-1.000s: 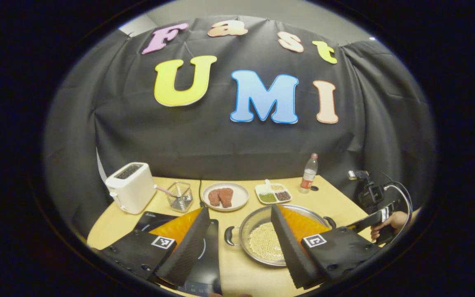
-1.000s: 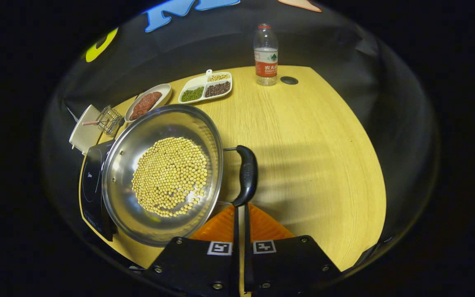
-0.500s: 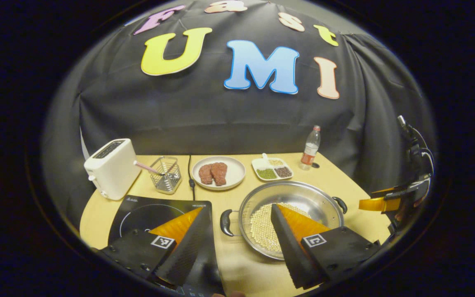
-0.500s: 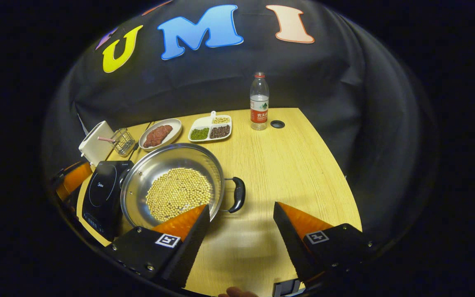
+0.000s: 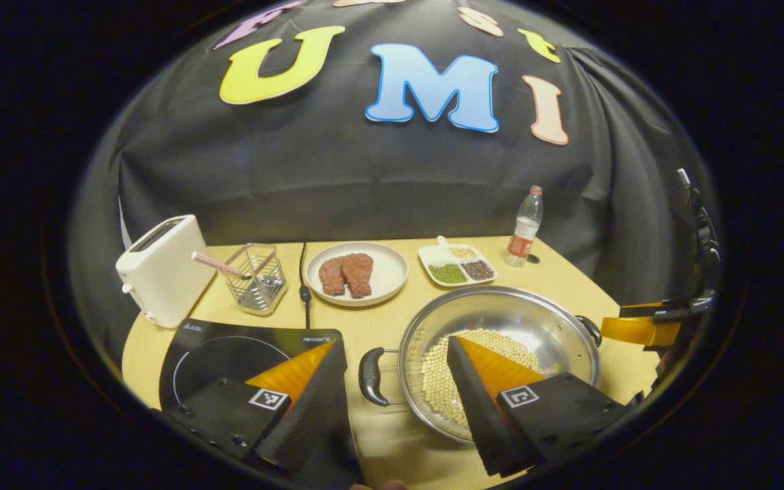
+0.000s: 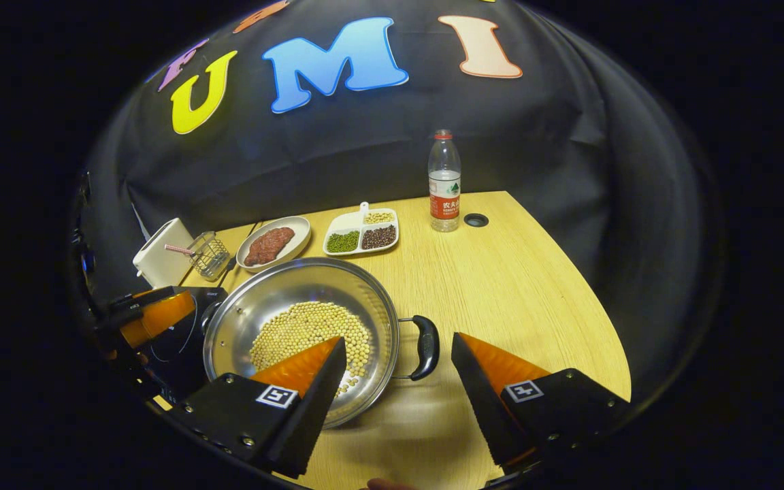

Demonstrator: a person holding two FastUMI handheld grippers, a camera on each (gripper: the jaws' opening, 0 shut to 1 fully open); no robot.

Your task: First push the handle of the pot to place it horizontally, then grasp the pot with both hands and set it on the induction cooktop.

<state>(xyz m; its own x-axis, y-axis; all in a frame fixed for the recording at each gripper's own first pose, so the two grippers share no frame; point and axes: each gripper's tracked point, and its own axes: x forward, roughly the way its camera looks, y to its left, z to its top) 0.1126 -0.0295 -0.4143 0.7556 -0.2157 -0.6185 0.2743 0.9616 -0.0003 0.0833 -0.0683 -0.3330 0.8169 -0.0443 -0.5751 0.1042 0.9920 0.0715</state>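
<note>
The pot (image 5: 501, 354) sits on the table (image 6: 514, 286), just to the right of the cooktop (image 5: 229, 350). It is shiny and has lots of little yellow beans (image 6: 310, 333) in the bottom. It has two black handles, one (image 5: 369, 376) near the cooktop and one (image 6: 426, 347) on the far side. Both handles stick out flat, so I think the push part is done and the grab part comes next.

The left claw (image 5: 395, 401) is open wide and holds nothing. The near handle sits in the gap between its fingers, a bit ahead of them. The right claw (image 6: 399, 391) is open wide too and holds nothing. The other handle is just in front of its gap.

What could go wrong? If one claw lifts before the other, the pot could tip and the beans could roll out. If a claw pinches only the tip of a handle, the pot could slip.

Behind the pot are a plate of meat (image 5: 356, 272), a dish of beans (image 5: 459, 264), a water bottle (image 6: 444, 180), a wire basket (image 5: 254, 278) and a white toaster (image 5: 157, 269).

The cooktop has small white writing, and the bottle has a red label, but both are too small for me to read.
</note>
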